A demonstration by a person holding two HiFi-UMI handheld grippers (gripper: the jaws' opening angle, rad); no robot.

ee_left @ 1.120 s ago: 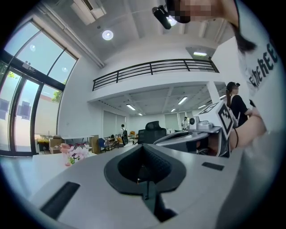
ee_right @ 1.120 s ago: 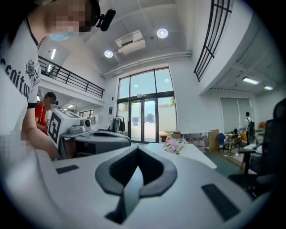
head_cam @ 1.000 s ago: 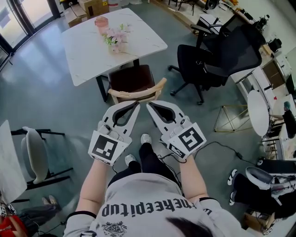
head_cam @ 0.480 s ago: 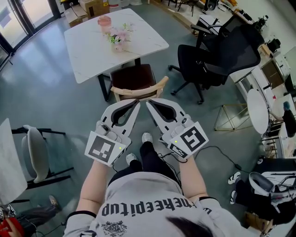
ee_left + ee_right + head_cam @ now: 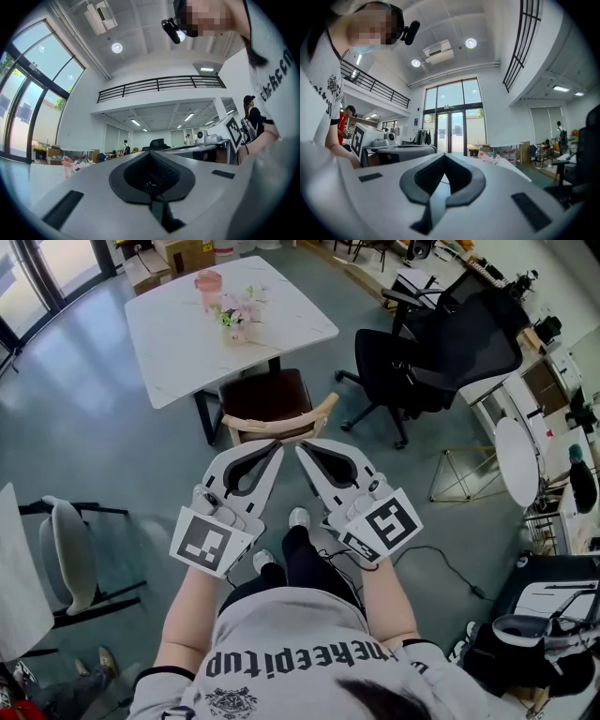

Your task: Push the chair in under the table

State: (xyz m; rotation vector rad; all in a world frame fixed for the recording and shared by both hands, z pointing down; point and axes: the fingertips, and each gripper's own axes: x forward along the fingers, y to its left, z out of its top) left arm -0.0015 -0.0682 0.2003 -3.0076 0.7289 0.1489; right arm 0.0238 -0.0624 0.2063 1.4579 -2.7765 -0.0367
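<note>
The chair [image 5: 268, 397] stands at the table's [image 5: 178, 334] near edge, its seat partly under the top and its curved backrest on the near side. The left gripper [image 5: 274, 448] and right gripper [image 5: 302, 448] both have jaws closed together, empty, tips side by side just near of the backrest

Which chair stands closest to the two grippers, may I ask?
The brown-seated chair with the pale backrest, right before the left gripper and right gripper; the black office chair and grey chair stand farther aside.
</note>
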